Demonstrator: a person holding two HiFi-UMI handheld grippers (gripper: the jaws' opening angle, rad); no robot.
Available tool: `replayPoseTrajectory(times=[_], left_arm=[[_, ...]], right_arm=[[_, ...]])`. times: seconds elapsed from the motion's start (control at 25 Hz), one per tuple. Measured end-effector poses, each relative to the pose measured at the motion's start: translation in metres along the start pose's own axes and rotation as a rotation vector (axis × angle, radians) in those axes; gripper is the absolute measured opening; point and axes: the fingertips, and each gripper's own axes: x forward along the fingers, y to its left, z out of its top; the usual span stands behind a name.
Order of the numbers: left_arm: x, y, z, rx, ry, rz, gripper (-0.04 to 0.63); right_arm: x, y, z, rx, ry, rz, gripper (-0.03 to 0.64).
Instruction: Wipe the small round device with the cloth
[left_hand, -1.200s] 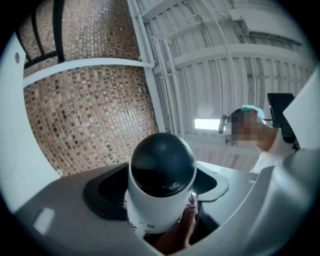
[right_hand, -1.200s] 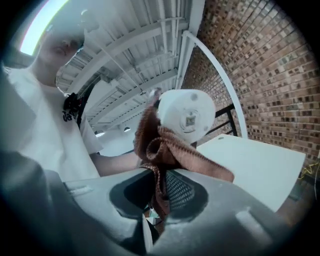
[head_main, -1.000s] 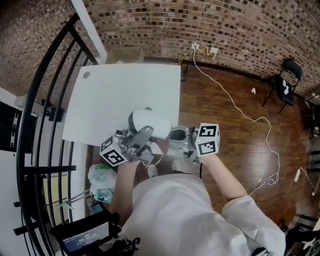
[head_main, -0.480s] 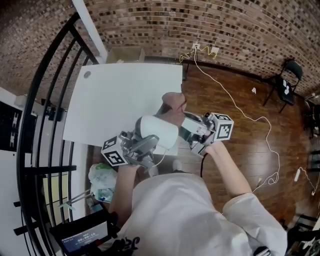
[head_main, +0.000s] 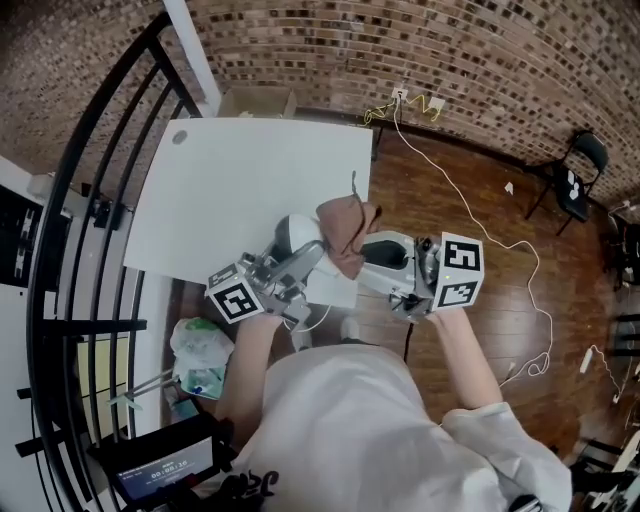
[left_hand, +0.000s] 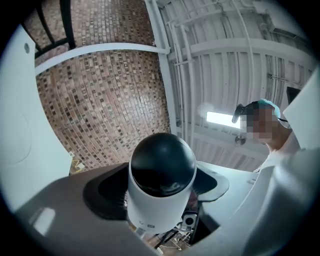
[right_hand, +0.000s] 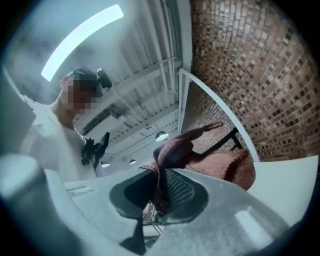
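Your left gripper (head_main: 296, 262) has its jaws clamped on the white body of the device (left_hand: 161, 185), with the dark dome facing out past the jaw tips. You're holding the device up over the desk (head_main: 230, 200), above its near right corner. Your right gripper (head_main: 364, 250) pinches a bunched fold of the cloth (right_hand: 172, 165) between its jaws, and the rest of the cloth hangs loose beyond them.

From the head view, the cloth is draped on the device's right side. It seems to be touching, though the cloth itself hides the contact.

- **Split the work.** Hold the left hand steady as the anchor and let the right hand make the strokes.
- **Wipe with the loose cloth.** Keep the hard jaw tips off the dome, since the glossy surface would likely scratch or smear.
- **Follow the curve.** Use short, light sweeps round the dome. Pushing straight in would press the device back through the left jaws, and the smooth shell looks likely to slip.
- **Turn the device to reach more of it.** Roll your left wrist to bring fresh surface to the cloth, so you don't have to reach round with the right.
- **Expect to regrip.** The two flanks under the left jaws can't be wiped in this hold.
- **Mind the cloth's tail.** Keep the thin loose end away from the left jaws so it doesn't snag.
- **Stay over the desk.** If the device slips, it will land on the desk.
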Motion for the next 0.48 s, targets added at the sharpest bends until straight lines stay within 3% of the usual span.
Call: replayPoseTrajectory(times=[0.12,0.24,0.4,0.48], left_arm=[[-0.002,0.008,0.001,0.015,-0.002,0.062,0.397],[-0.010,0.014,-0.011,0.128,0.095,0.152,0.397],[-0.026,0.060,-0.044,0.362,0.312,0.323,0.399],[-0.036,0.086,-0.061,0.431,0.396,0.398,0.399]], right_arm=[[0.005,0.009,-0.017,-0.010,0.039,-0.013,0.037],[0.003,0.014,-0.038,0.055,0.038,-0.038,0.037],[-0.022,-0.020,-0.054,0.116,0.021,-0.229,0.038],[-0.038,-0.035,-0.062,0.141,0.029,-0.320,0.038]])
